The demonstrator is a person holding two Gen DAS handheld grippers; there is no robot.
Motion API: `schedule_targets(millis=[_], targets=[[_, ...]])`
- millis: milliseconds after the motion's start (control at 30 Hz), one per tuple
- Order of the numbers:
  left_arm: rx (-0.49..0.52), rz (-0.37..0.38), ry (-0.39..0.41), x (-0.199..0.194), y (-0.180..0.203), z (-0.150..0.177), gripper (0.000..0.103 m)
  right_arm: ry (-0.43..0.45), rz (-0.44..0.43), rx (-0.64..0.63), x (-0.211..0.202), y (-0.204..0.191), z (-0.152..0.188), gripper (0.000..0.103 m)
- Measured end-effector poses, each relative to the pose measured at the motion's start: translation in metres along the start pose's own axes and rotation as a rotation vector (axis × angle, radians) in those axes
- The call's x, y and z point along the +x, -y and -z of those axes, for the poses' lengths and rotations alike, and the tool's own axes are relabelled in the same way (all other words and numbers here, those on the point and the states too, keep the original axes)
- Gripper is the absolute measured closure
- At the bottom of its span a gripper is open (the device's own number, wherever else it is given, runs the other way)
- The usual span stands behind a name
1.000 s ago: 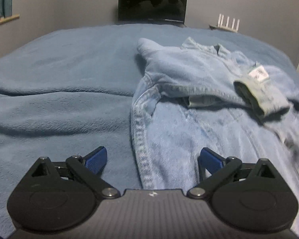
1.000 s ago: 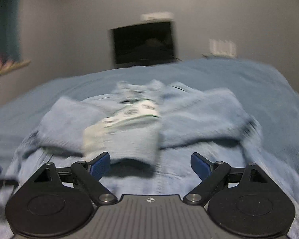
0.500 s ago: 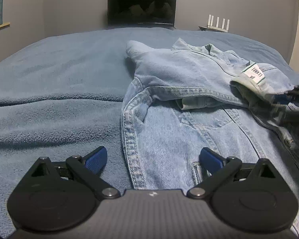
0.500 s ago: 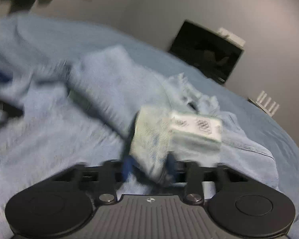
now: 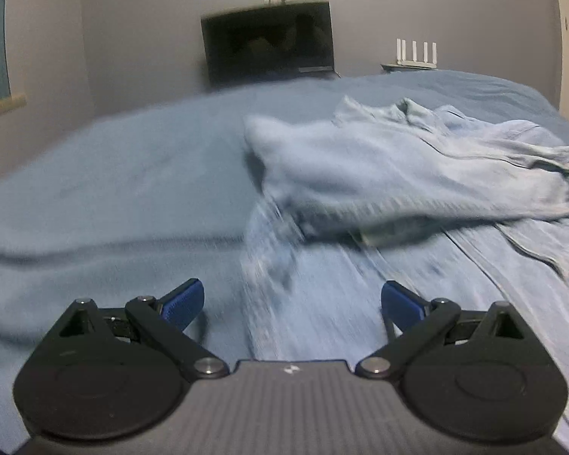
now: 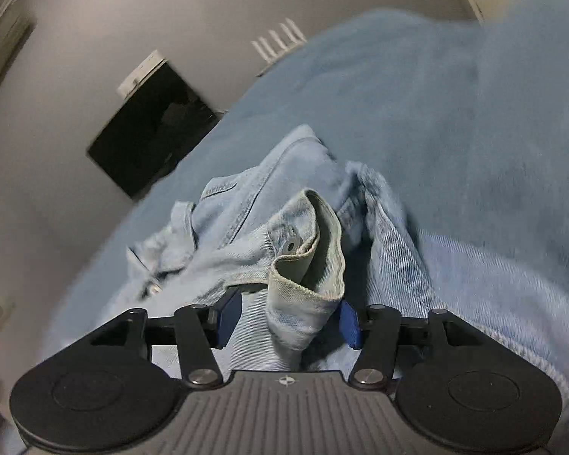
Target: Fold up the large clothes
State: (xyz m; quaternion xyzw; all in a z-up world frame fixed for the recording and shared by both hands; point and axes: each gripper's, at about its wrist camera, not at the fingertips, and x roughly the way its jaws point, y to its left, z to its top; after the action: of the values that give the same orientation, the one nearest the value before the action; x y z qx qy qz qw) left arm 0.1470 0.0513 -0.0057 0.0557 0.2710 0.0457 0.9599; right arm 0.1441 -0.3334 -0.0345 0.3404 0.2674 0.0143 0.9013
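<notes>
A light blue denim jacket (image 5: 398, 174) lies on the blue blanket (image 5: 113, 189), one sleeve folded across its chest. My left gripper (image 5: 292, 303) is open just above the jacket's left side seam, with nothing between its blue pads. In the right wrist view, the buttoned sleeve cuff (image 6: 307, 265) stands between the pads of my right gripper (image 6: 289, 320). The jaws are opening. The cuff is near the right pad, and a gap shows at the left pad. The rest of the jacket (image 6: 246, 208) lies bunched beyond, on the blanket (image 6: 455, 113). This view is rolled to one side.
A dark screen (image 5: 269, 41) stands against the grey wall behind the bed, with a white router (image 5: 415, 53) to its right. A wooden ledge (image 5: 3, 104) sits at the far left. Blanket stretches to the left of the jacket.
My right gripper shut on the sleeve cuff, swung it sideways while rolling, and its jaws now stand apart around it. The left gripper shifted slightly, and its view is blurred.
</notes>
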Motion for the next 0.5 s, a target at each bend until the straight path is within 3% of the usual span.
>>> schedule_targets(millis=[100, 233, 400, 500], targets=[[0.040, -0.081, -0.006, 0.023, -0.005, -0.012, 0.003, -0.011, 0.005, -0.031, 0.000, -0.003, 0.002, 0.046], [0.076, -0.107, -0.050, 0.054, -0.009, -0.016, 0.003, -0.029, 0.006, -0.067, 0.001, -0.012, 0.006, 0.046], [0.206, -0.110, 0.019, 0.071, 0.002, -0.022, 0.002, -0.035, 0.016, -0.073, 0.004, -0.017, 0.007, 0.048], [0.290, -0.210, 0.099, 0.077, 0.012, -0.023, 0.002, -0.037, 0.018, -0.080, 0.010, -0.020, 0.009, 0.053]])
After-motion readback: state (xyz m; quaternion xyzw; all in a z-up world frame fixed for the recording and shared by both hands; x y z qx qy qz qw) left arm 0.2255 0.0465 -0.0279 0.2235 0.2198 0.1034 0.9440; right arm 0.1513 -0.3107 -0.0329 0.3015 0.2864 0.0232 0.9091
